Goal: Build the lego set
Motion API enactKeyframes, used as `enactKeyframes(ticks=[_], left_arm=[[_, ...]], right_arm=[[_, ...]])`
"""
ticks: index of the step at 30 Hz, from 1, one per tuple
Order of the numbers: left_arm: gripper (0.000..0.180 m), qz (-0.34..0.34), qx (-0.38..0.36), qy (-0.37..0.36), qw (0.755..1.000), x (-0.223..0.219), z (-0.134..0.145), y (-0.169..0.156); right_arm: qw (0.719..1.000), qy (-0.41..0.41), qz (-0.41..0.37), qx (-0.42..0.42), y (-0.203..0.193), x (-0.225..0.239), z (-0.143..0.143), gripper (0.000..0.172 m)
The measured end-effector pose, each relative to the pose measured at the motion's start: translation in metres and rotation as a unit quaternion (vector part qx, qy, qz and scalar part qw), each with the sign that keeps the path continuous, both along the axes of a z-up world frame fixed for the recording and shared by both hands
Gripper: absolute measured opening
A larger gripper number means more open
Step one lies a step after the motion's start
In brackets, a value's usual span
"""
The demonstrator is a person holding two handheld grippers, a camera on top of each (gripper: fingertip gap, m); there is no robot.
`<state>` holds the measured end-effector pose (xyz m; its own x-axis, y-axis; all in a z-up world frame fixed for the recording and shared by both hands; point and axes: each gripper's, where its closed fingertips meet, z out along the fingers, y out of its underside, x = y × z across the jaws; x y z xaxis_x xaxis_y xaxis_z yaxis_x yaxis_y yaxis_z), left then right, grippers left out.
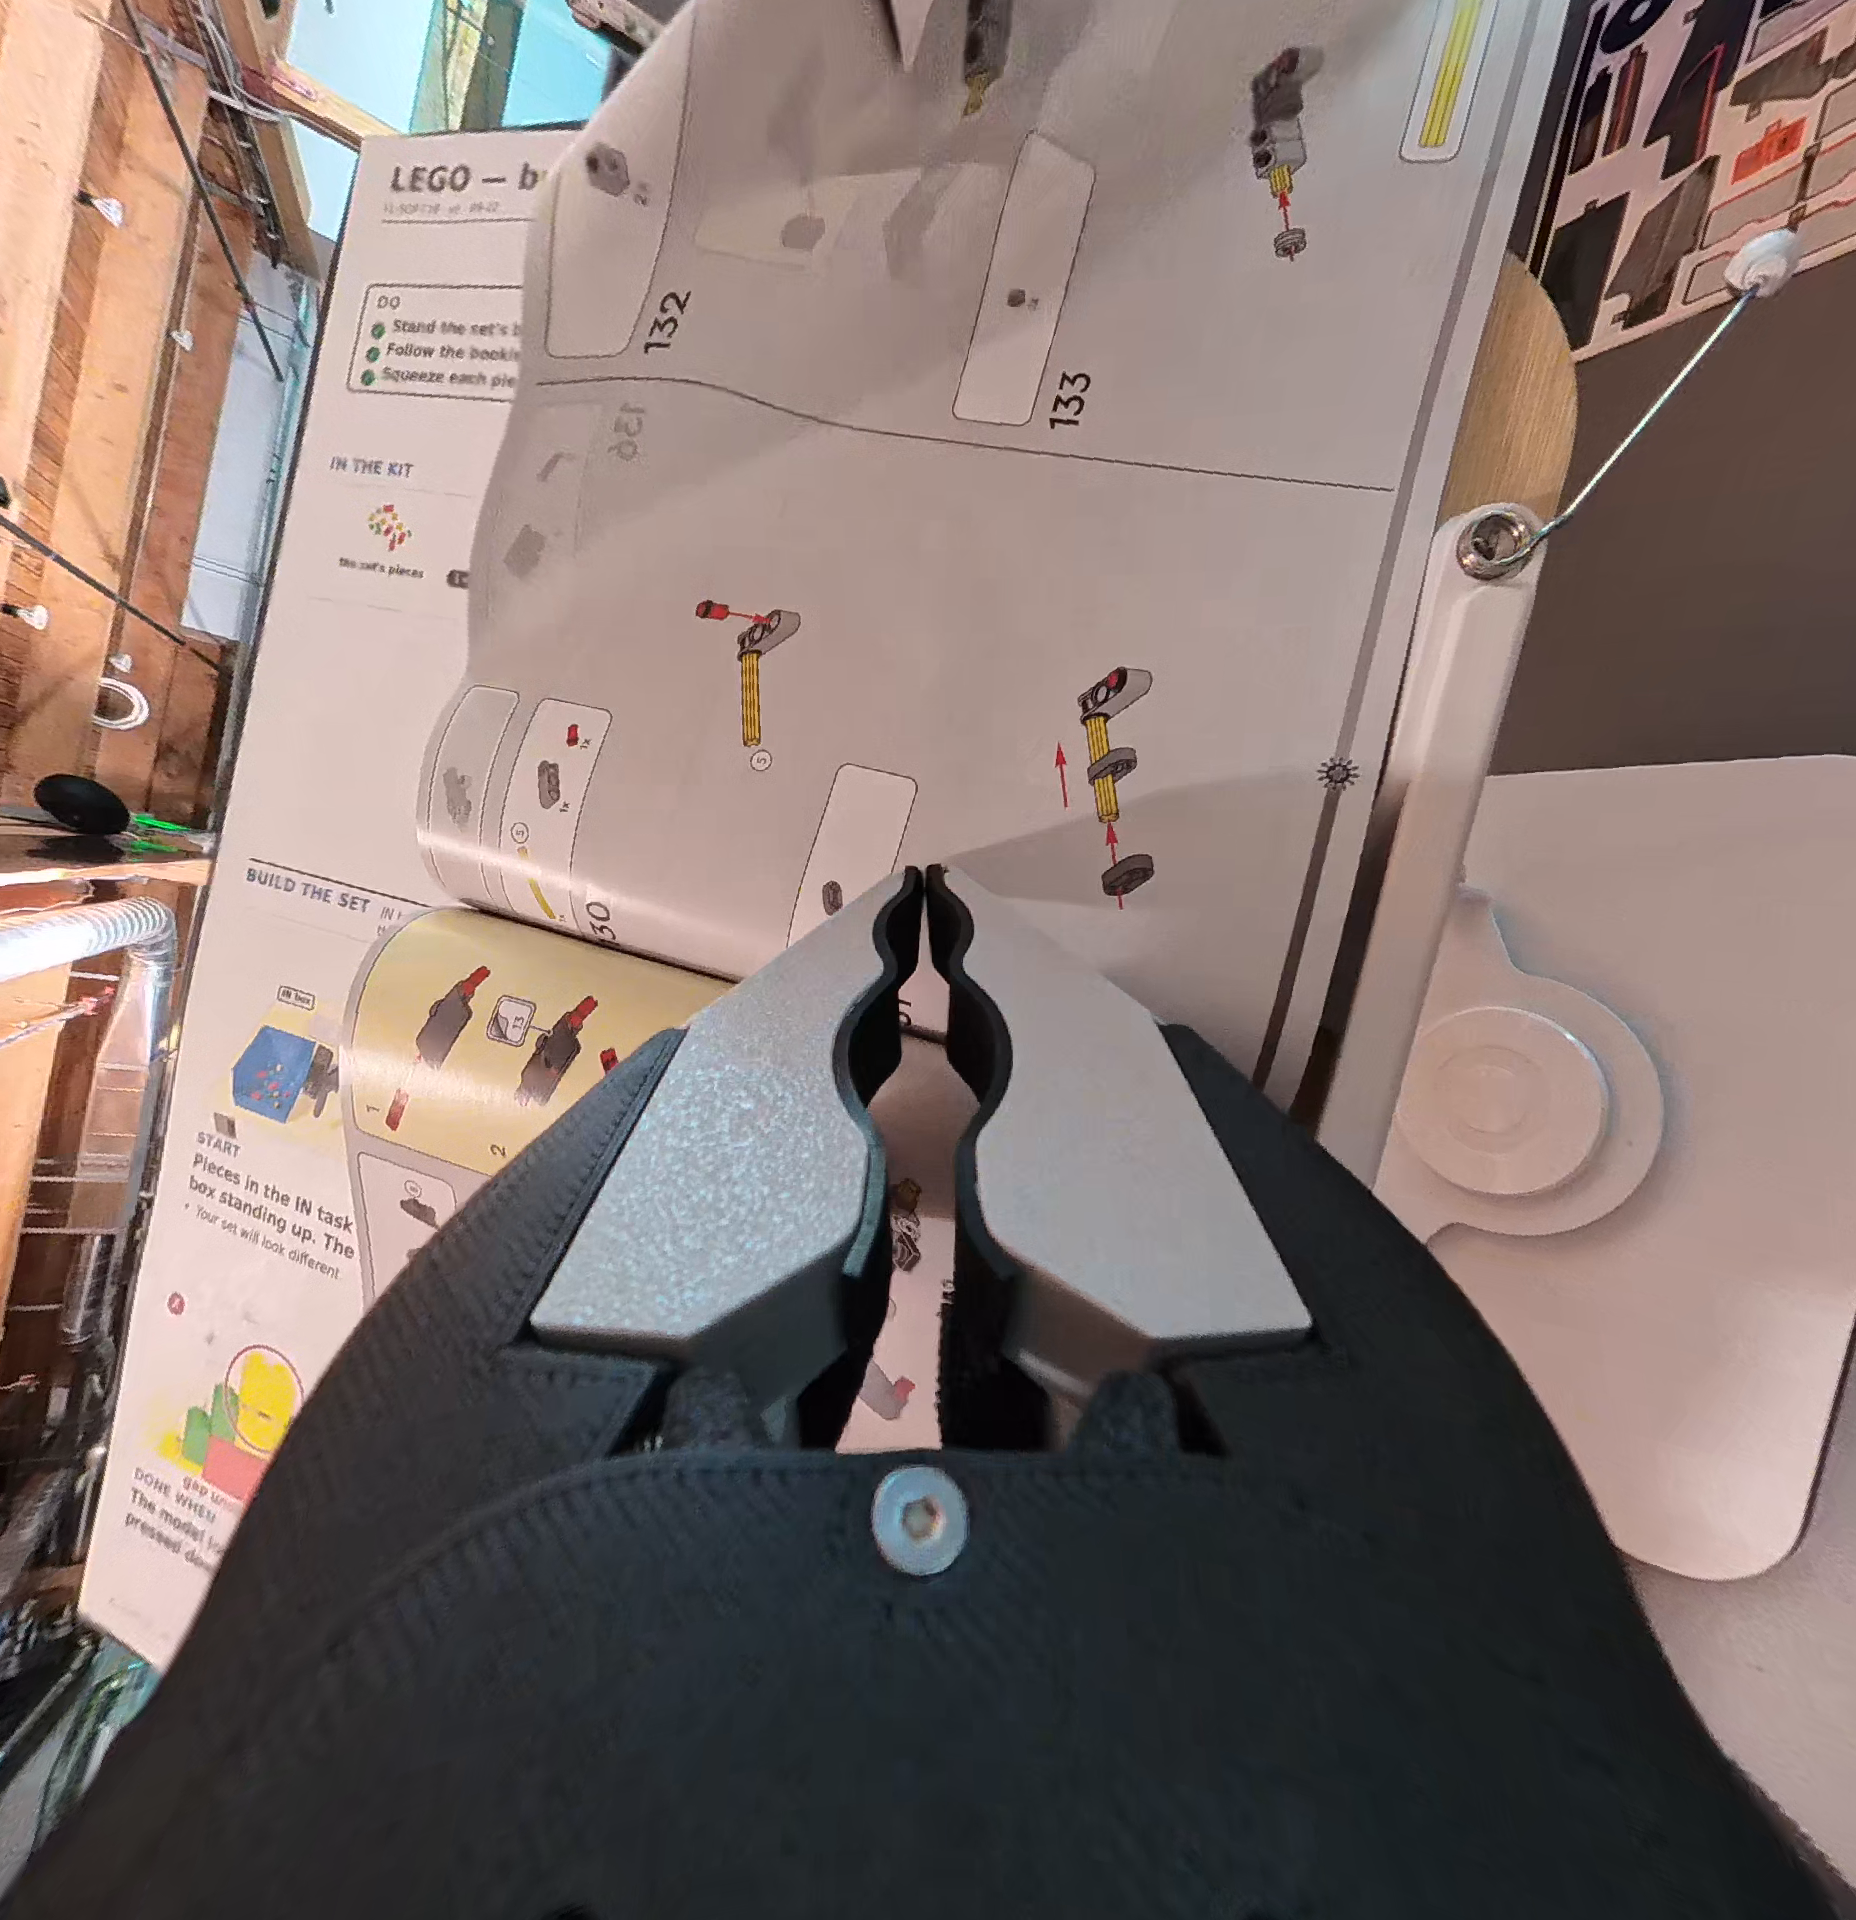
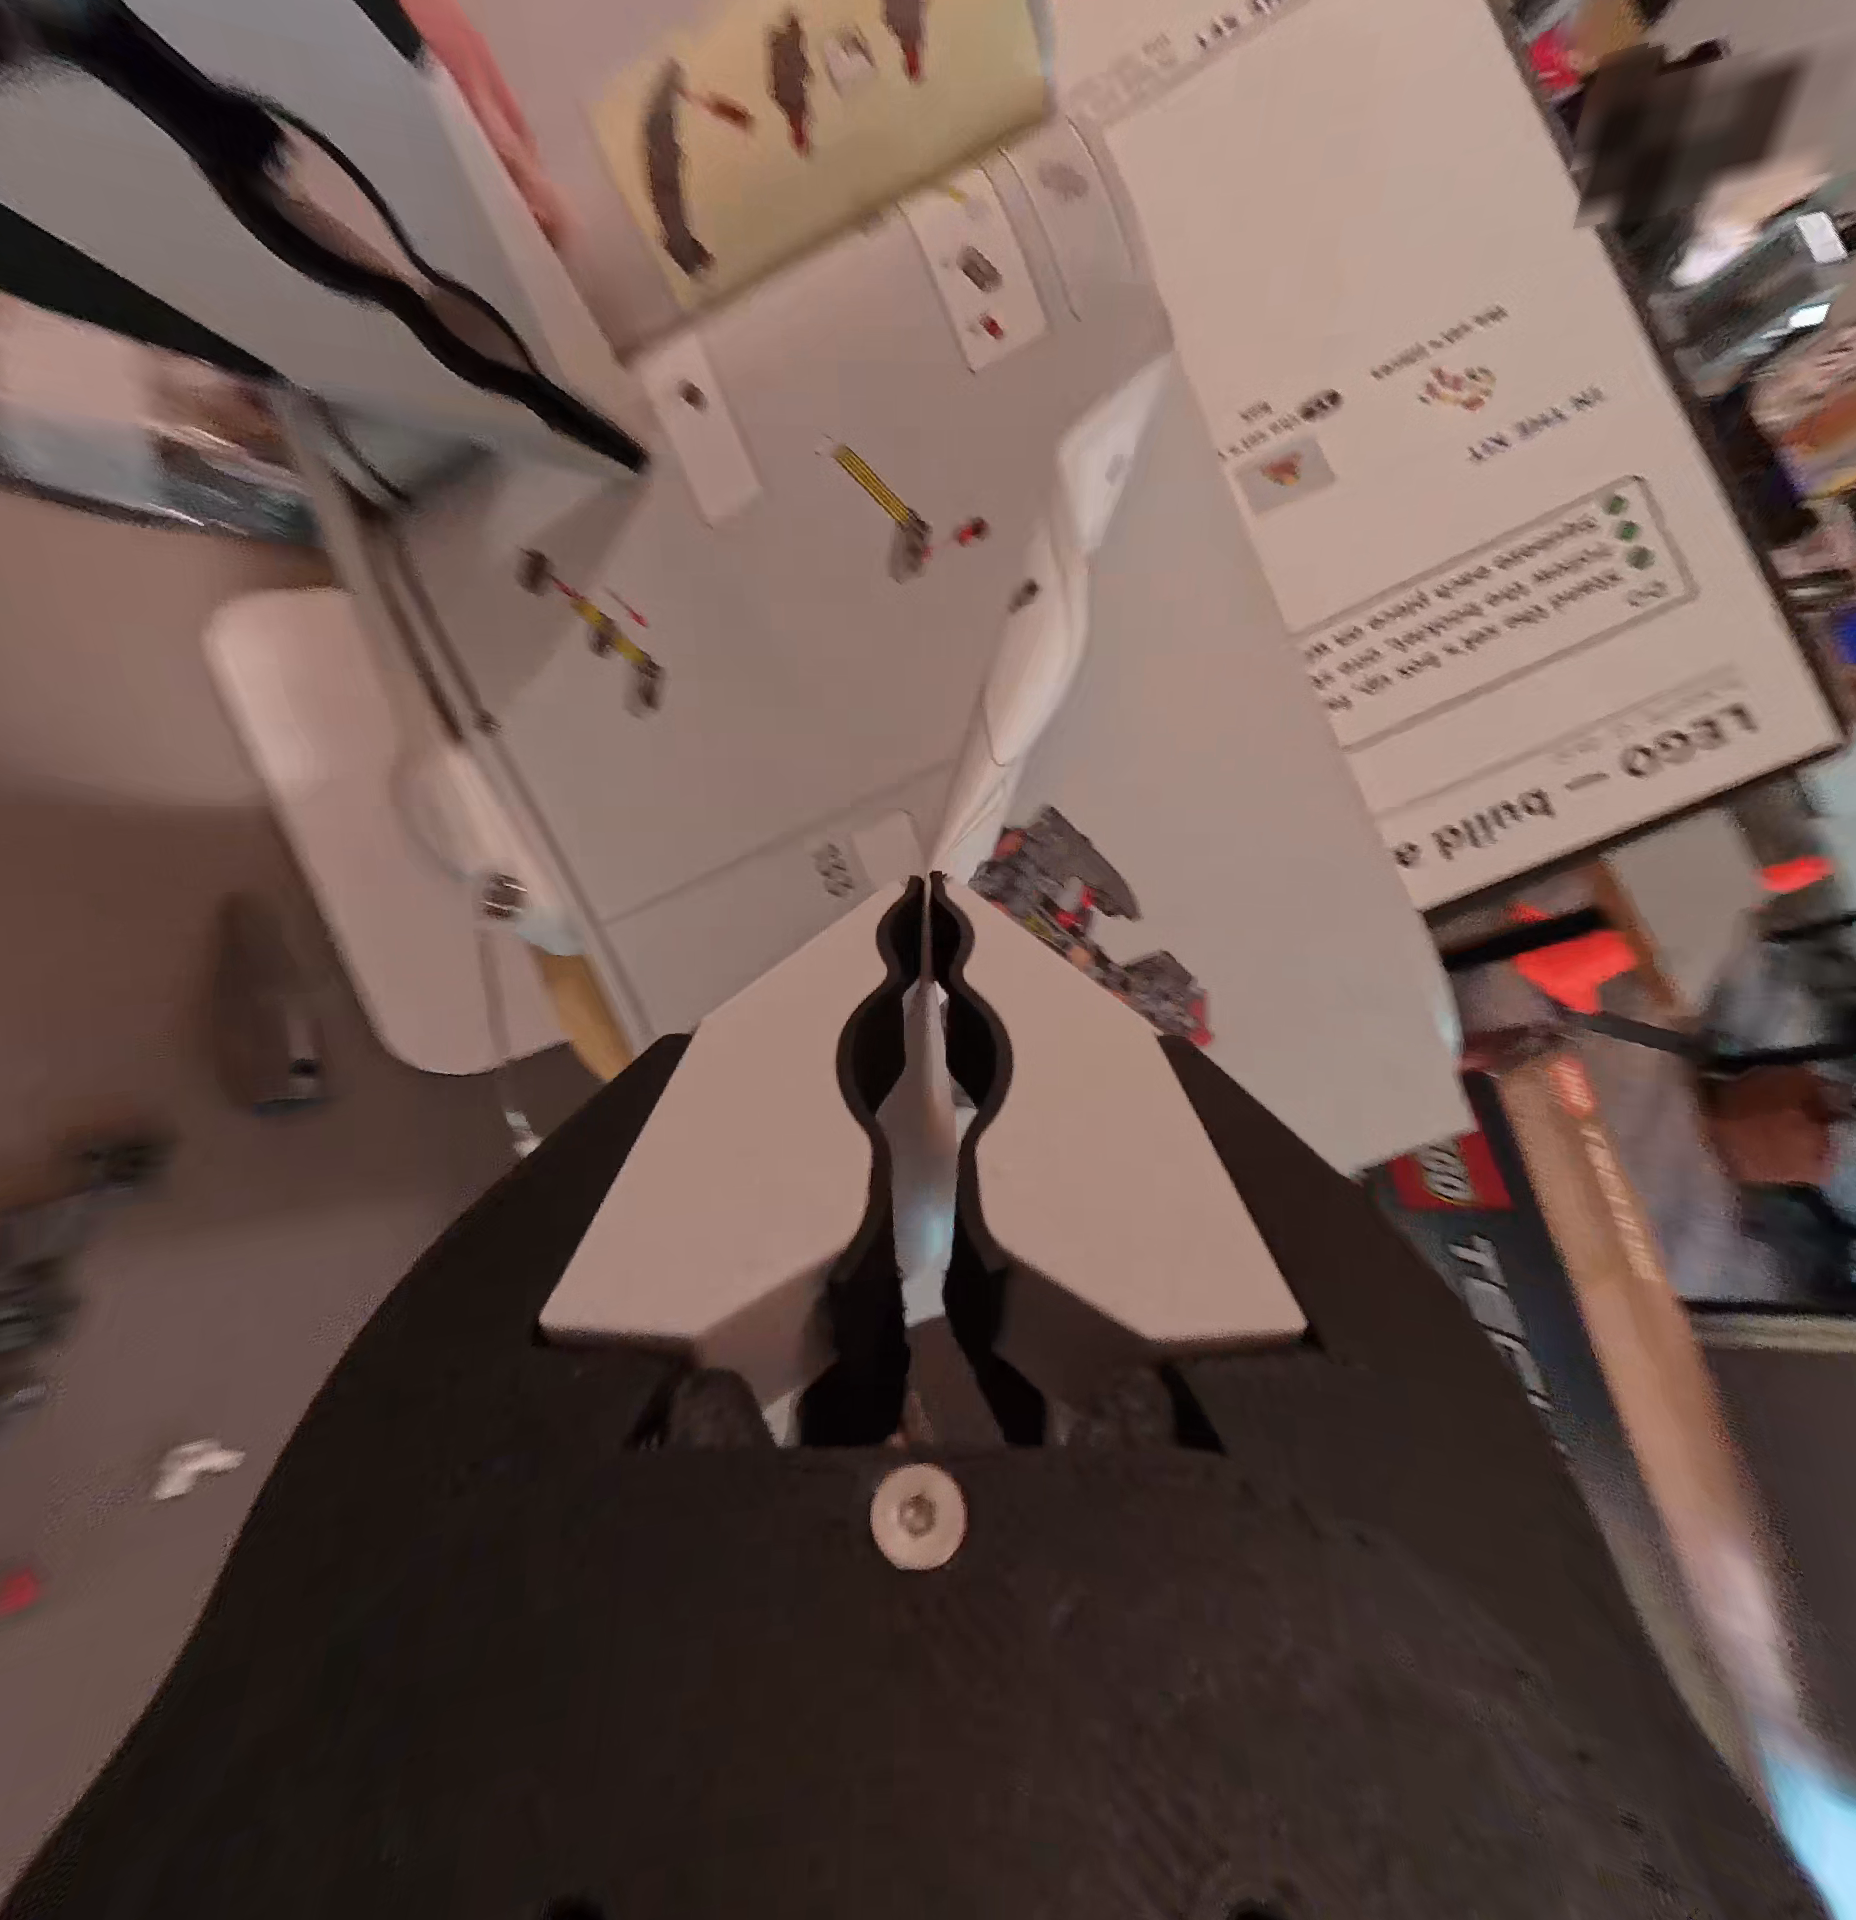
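Paper: the instruction booklet (image 1: 965, 582) lies open on a white stand (image 1: 1672, 1143), its pages printed with build steps of yellow axles and grey pieces.
Left gripper: the left gripper (image 1: 925, 875) has its fingertips closed together, resting against the open page near the lower middle of the booklet; nothing shows between the tips.
Right gripper: the right gripper (image 2: 925, 883) is closed on a page (image 2: 1017, 717) of the booklet, the sheet running edge-on between its black pads and rising up from the tips; the view is blurred, so the pinch seems firm but I cannot swear to it.
Rolled pages: yellow-tinted pages (image 1: 508, 1039) curl at the booklet's left side.
Behind: a white instruction card (image 1: 311, 727) stands behind the booklet.
Beside: a dark toy box (image 2: 1506, 1247) lies right of the right gripper.
Clip: a metal hook on a wire (image 1: 1495, 540) holds the stand's arm.
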<state>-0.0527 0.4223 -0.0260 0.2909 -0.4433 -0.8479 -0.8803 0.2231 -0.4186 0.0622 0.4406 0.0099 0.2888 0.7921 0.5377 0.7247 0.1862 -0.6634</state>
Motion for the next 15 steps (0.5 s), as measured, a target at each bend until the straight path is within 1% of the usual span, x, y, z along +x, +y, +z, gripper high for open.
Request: enactKeyframes(ticks=[2,3,4,5,6,7,9,11,13,15], left_arm=[[0.0,-0.005,0.0,-0.009,1.0,0.0,0.0,-0.003],[0.003,-0.006,0.0,-0.016,1.0,-0.001,0.0,-0.005],[0.007,-0.01,-0.002,-0.026,1.0,-0.001,0.001,-0.009],[0.016,-0.018,-0.011,-0.036,0.999,-0.001,0.0,-0.014],[0.025,-0.02,-0.026,-0.046,0.998,-0.003,-0.003,-0.02],[0.029,-0.021,-0.036,-0.059,0.997,-0.005,-0.002,-0.027],[0.029,-0.038,-0.047,-0.097,0.993,-0.009,0.005,-0.046],[0.033,-0.05,-0.053,-0.14,0.987,-0.018,0.019,-0.067],[0.045,-0.07,-0.082,-0.193,0.975,-0.024,0.032,-0.091],[0.056,-0.091,-0.126,-0.234,0.96,-0.022,0.038,-0.116]], right_arm=[[0.997,0.029,0.037,-0.065,-0.024,-0.015,0.007,0.0],[0.994,0.049,0.052,-0.088,-0.035,-0.025,0.014,0.0],[0.99,0.069,0.062,-0.104,-0.042,-0.034,0.022,0.0],[0.987,0.087,0.069,-0.113,-0.048,-0.043,0.03,0.0],[0.985,0.101,0.074,-0.117,-0.052,-0.053,0.036,0.0],[0.984,0.107,0.08,-0.119,-0.056,-0.062,0.04,0.0],[0.985,0.106,0.08,-0.109,-0.058,-0.079,0.043,0.0],[0.987,0.103,0.081,-0.096,-0.06,-0.096,0.044,0.0],[0.986,0.112,0.082,-0.089,-0.062,-0.113,0.047,0.0],[0.985,0.121,0.083,-0.087,-0.065,-0.13,0.05,0.0]])
